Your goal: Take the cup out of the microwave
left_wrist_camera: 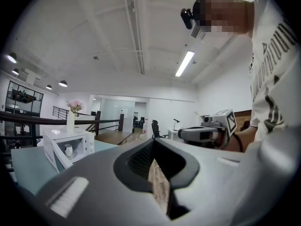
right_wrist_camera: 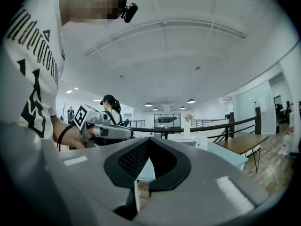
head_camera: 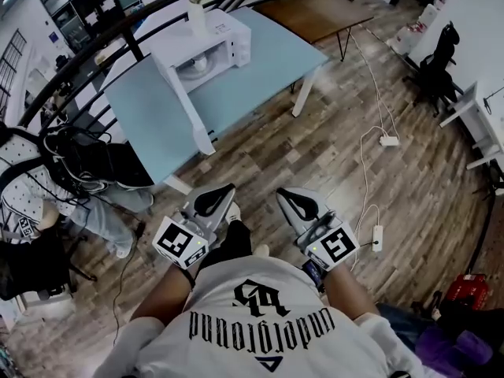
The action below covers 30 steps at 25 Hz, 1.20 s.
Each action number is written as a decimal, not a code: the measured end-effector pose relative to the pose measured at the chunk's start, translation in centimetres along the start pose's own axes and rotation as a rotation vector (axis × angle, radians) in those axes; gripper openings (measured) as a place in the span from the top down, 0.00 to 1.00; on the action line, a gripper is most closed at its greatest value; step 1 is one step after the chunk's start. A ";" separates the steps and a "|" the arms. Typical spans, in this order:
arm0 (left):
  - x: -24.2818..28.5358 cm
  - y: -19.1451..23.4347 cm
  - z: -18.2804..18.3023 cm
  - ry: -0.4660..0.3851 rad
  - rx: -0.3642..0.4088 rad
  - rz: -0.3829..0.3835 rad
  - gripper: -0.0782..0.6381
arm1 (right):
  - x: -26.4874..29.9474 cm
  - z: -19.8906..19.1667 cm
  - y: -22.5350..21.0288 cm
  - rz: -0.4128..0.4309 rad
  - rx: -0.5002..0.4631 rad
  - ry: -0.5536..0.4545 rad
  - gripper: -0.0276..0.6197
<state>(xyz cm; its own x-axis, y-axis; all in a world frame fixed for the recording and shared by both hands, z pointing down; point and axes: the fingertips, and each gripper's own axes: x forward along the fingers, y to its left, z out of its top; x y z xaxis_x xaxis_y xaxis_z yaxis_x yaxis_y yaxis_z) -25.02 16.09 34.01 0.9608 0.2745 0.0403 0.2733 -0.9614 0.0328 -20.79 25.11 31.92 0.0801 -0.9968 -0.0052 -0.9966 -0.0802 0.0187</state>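
Left tool (head_camera: 214,200) jaws together at the tips, nothing between them; left gripper view shows the same (left_wrist_camera: 153,142)
Right tool (head_camera: 297,203) fully closed as well, empty (right_wrist_camera: 149,141)
Both are held level, side by side in front of the person's chest, over wood floor (head_camera: 331,156), pointing toward the desk (head_camera: 260,73) and well apart from it

Cup (head_camera: 198,64) sits in the microwave (head_camera: 224,34), at the far-left end of the light-blue desk
Microwave is white, door (head_camera: 185,101) swung wide open toward the near side, cavity exposed
From the left gripper view the cup (left_wrist_camera: 68,150) reads as small, plain white, upright on the cavity floor, set toward the left of the opening; a handle seems to show on its side but it's too small to be sure
Neither tool touches the cup or the microwave (left_wrist_camera: 70,142)

On top of the microwave: white vase with pink flowers (head_camera: 197,10), upright
Brown wooden table (head_camera: 315,10) further back, right of the desk
Another person sits at the left edge of the head view (head_camera: 35,203), near the desk's near-left corner
White power strip with cable on the floor at right (head_camera: 376,237)
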 end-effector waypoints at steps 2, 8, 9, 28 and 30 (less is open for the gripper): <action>1.2 0.8 -0.3 -0.001 0.002 -0.002 0.82 | 0.2 -0.3 -1.0 -0.012 -0.010 0.009 0.96; 4.5 3.6 -0.7 -0.010 -0.007 -0.010 0.82 | 1.6 -1.0 -4.1 -0.028 -0.019 0.025 0.96; 4.9 4.1 -0.6 -0.010 -0.005 -0.011 0.82 | 2.0 -1.1 -4.6 -0.029 -0.015 0.025 0.96; 9.1 22.8 3.1 -0.033 0.028 0.028 0.82 | 21.2 -0.8 -12.7 0.053 0.008 0.046 0.96; 9.2 24.8 3.3 -0.035 0.038 0.028 0.82 | 23.3 -0.4 -13.2 0.054 -0.008 0.029 0.96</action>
<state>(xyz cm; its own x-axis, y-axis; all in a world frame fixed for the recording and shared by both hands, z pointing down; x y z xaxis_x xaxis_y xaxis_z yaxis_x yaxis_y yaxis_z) -9.24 -5.29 31.93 0.9689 0.2473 0.0059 0.2473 -0.9689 -0.0056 -5.73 2.95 31.96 0.0264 -0.9993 0.0246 -0.9993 -0.0258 0.0266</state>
